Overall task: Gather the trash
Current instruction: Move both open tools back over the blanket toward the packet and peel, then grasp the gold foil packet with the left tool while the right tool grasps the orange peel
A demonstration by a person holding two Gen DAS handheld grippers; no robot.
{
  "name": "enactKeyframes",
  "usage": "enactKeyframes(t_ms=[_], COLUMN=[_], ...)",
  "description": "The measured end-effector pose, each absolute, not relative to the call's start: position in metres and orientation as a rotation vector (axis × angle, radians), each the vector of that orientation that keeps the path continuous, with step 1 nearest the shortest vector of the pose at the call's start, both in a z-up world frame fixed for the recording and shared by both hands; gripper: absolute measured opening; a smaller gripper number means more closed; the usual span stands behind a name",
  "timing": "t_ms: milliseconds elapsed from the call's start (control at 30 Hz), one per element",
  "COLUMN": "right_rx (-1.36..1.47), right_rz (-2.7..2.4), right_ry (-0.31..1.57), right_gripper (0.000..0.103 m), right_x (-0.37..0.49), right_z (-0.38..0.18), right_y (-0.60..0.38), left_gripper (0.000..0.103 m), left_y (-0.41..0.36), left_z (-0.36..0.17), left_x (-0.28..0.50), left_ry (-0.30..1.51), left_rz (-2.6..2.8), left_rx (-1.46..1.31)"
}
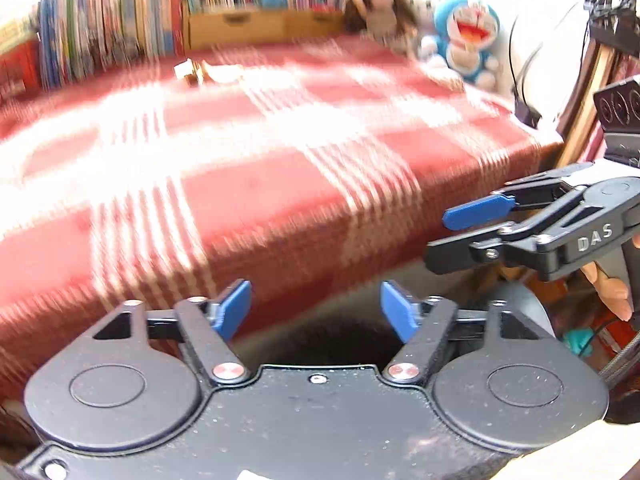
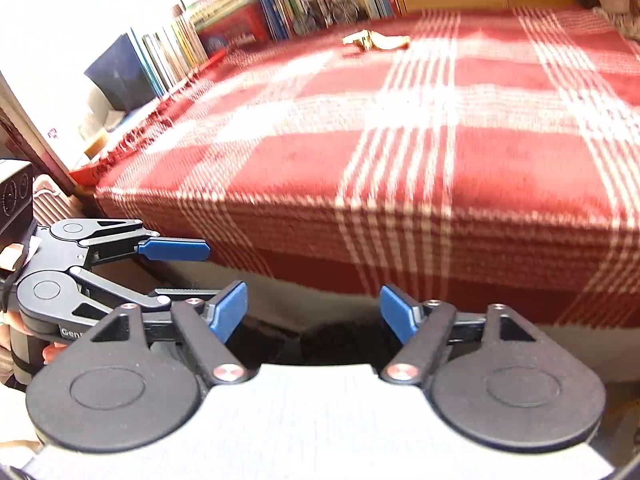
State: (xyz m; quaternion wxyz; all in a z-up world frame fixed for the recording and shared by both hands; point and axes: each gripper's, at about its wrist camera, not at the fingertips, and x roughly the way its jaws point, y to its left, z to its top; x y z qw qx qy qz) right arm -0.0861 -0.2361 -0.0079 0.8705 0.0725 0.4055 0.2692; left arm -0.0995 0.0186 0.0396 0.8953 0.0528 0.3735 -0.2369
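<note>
Bed (image 2: 400,168) fills both views, draped in a red-and-white checked blanket, with a row of books (image 1: 120,20) standing along its far edge. Up there on the blanket, near the books, lies the trash (image 2: 376,40), a small pale crumpled scrap, blurred and well apart from both tools. Stuffed blue cat toy (image 1: 468,36) sits at the far right corner beside a doll (image 1: 380,8). Left gripper (image 1: 316,308) shows its blue fingers spread wide, nothing between them. Right gripper (image 2: 314,310), same story: fingers apart, empty.
</note>
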Motion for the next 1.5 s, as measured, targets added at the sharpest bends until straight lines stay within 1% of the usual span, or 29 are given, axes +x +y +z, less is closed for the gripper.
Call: enactKeyframes(t_ms=[33, 167, 267, 400, 467, 633, 733, 867, 1133, 1200, 1233, 1267, 1333, 1367, 1400, 1433, 1467, 1500], right_rx=[0.151, 0.096, 0.019, -0.054, -0.092, -0.129, -0.191, -0.215, -0.255, -0.264, -0.269, -0.276, -0.277, -0.274, -0.271, -0.266, -0.259, -0.249], right_rz=[0.560, 0.493, 0.426, 0.369, 0.330, 0.296, 0.283, 0.315, 0.377, 0.392, 0.399, 0.407, 0.413, 0.417, 0.422, 0.428, 0.431, 0.436], right_ry=[0.815, 0.720, 0.650, 0.587, 0.557, 0.528, 0.520, 0.574, 0.571, 0.575, 0.576, 0.579, 0.589, 0.599, 0.608, 0.617, 0.622, 0.628], right_gripper=[0.088, 0.090, 0.090, 0.090, 0.090, 0.088, 0.088, 0.088, 0.088, 0.088, 0.088, 0.088, 0.088, 0.088, 0.088, 0.088, 0.088, 0.088], right_x=[-0.082, -0.054, -0.028, 0.014, 0.041, 0.100, 0.126, 0.154, 0.176, 0.180, 0.182, 0.185, 0.192, 0.195, 0.199, 0.204, 0.207, 0.211], right_z=[0.002, 0.026, 0.038, 0.049, 0.051, 0.047, 0.035, 0.019, 0.011, 0.008, 0.007, 0.006, 0.003, 0.001, 0.000, -0.002, -0.004, -0.005], right_y=[-0.237, -0.237, -0.233, -0.229, -0.221, -0.212, -0.208, -0.206, -0.200, -0.198, -0.197, -0.196, -0.193, -0.191, -0.189, -0.187, -0.185, -0.182], left_gripper=[0.082, 0.082, 0.082, 0.080, 0.076, 0.075, 0.075, 0.075, 0.073, 0.065, 0.054, 0.038, 0.032, 0.023, 0.021, 0.016, 0.007, 0.007], left_y=[0.022, 0.032, 0.039, 0.039, 0.035, 0.022, 0.011, -0.002, -0.019, -0.022, -0.022, -0.023, -0.018, -0.016, -0.014, -0.014, -0.012, -0.010], left_z=[0.047, 0.070, 0.076, 0.060, 0.048, 0.025, 0.016, 0.015, 0.014, 0.011, 0.009, 0.006, 0.003, 0.003, 0.005, 0.006, 0.009, 0.012], left_x=[-0.094, -0.049, -0.006, 0.073, 0.111, 0.184, 0.206, 0.225, 0.264, 0.271, 0.273, 0.276, 0.274, 0.271, 0.269, 0.266, 0.264, 0.262], left_ry=[0.741, 0.639, 0.595, 0.624, 0.647, 0.673, 0.671, 0.635, 0.597, 0.619, 0.634, 0.660, 0.692, 0.694, 0.688, 0.683, 0.681, 0.681], left_rz=[-0.472, -0.338, -0.297, -0.213, -0.168, -0.085, -0.052, -0.072, -0.083, -0.105, -0.116, -0.133, -0.126, -0.126, -0.140, -0.146, -0.151, -0.153], left_rx=[0.114, 0.094, 0.038, -0.026, -0.025, -0.032, -0.026, -0.011, 0.053, 0.065, 0.064, 0.052, -0.003, -0.020, -0.018, -0.012, -0.009, -0.013])
